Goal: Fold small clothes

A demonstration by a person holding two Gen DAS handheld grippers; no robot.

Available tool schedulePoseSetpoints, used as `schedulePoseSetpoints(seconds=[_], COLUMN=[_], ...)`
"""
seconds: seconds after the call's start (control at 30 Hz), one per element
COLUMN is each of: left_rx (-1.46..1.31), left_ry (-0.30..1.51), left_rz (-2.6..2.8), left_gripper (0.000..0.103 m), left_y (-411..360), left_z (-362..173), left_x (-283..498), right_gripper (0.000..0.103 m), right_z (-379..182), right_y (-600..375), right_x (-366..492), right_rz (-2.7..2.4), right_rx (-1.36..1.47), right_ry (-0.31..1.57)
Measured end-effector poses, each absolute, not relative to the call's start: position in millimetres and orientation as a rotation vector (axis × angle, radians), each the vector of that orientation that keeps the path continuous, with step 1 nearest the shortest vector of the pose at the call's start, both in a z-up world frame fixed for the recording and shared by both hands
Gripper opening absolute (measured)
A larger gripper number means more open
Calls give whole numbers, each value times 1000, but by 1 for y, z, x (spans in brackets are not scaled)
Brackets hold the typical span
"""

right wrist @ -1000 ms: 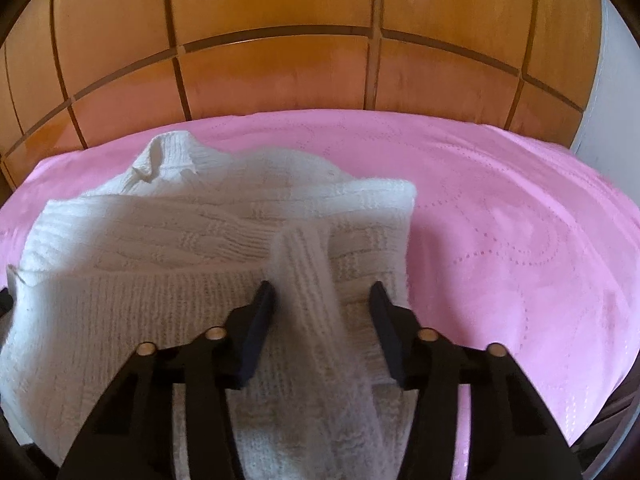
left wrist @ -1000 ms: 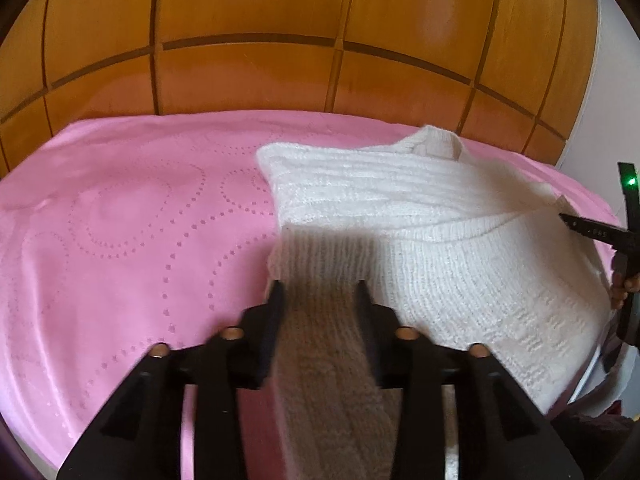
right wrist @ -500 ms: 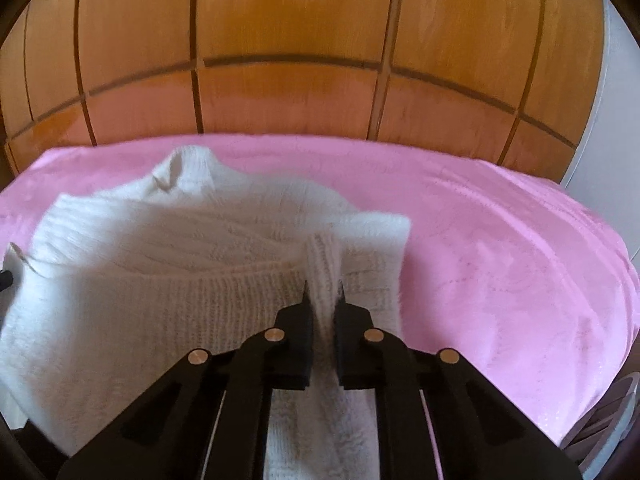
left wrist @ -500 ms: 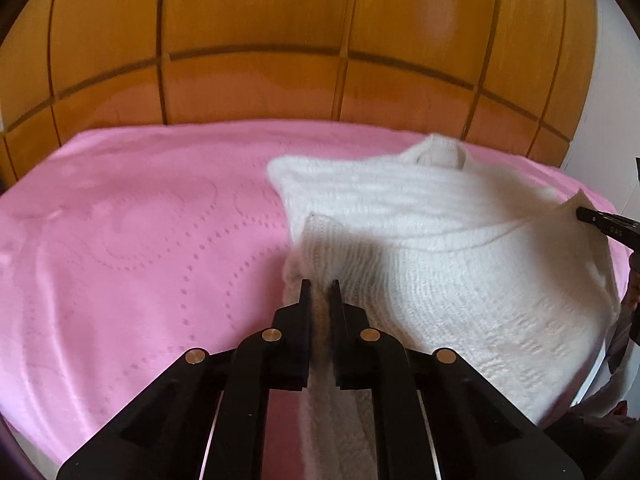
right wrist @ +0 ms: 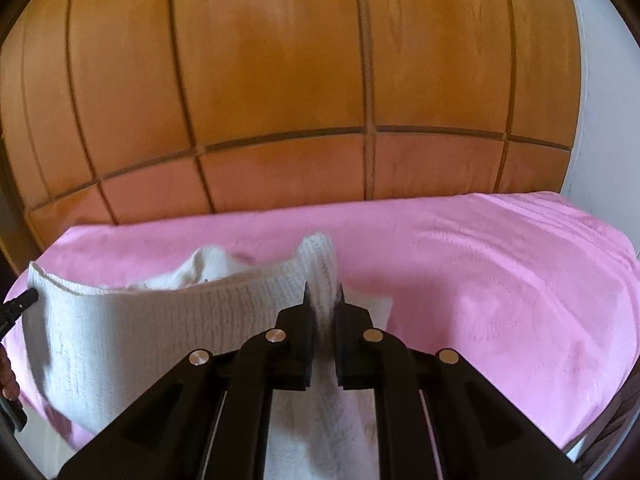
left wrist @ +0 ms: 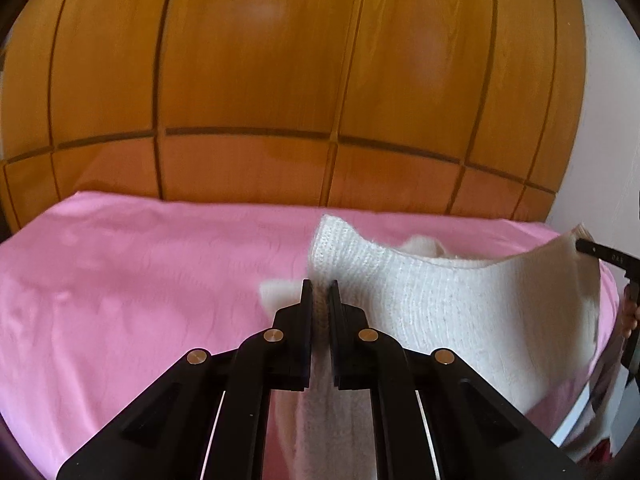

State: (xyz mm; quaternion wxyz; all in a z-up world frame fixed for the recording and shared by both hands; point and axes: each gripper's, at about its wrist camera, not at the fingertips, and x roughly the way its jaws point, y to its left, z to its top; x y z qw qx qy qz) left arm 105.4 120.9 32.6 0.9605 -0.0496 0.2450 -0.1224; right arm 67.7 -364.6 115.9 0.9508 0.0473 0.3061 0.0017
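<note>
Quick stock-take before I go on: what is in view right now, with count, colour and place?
white knitted sweater: one, white, near edge lifted off the pink cover and stretched between both grippers; collar end lying further back.
pink bed cover: one, pink, spread under the sweater.
wooden panelled headboard: one, orange-brown, behind the bed.
white wall: strip at the right edge.
left gripper: black, fingers clamped on the sweater's left edge.
right gripper: black, fingers clamped on the sweater's right edge.
person's hand: partly seen at the frame edge behind the right gripper.

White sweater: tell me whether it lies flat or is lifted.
Lifted in part: the white sweater has its near edge raised off the pink cover, stretched between both shut hand-held grippers.
</note>
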Motion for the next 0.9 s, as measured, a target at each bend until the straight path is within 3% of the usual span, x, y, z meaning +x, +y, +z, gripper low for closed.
schedulePoseSetpoints(seconds=[0.2, 0.47, 0.5, 0.53, 0.6, 0.67, 0.9], left_rx=[-81, -70, -90, -112, -138, -163, -119], left_ry=[546, 805, 830, 833, 801, 751, 626], left_rz=[-189, -99, -109, -105, -69, -74, -242], left_gripper=[6, 7, 9, 12, 29, 43, 45], left_y=[100, 85, 87, 92, 101, 105, 85], left_z=[32, -43, -47, -48, -39, -27, -1], left_x=[192, 271, 272, 268, 258, 241, 182], right_gripper=[6, 10, 15, 27, 46, 48, 47], right_z=[103, 13, 7, 5, 15, 31, 63], right_y=[-378, -384, -385, -388, -394, -394, -329], right_x=[142, 216, 217, 216, 207, 193, 155], right_rz=[-98, -192, -194, -191, -203, -205, 87], right_rx=[100, 97, 105, 125, 146, 147, 97], right_ry=[647, 874, 892, 898, 854, 798, 760])
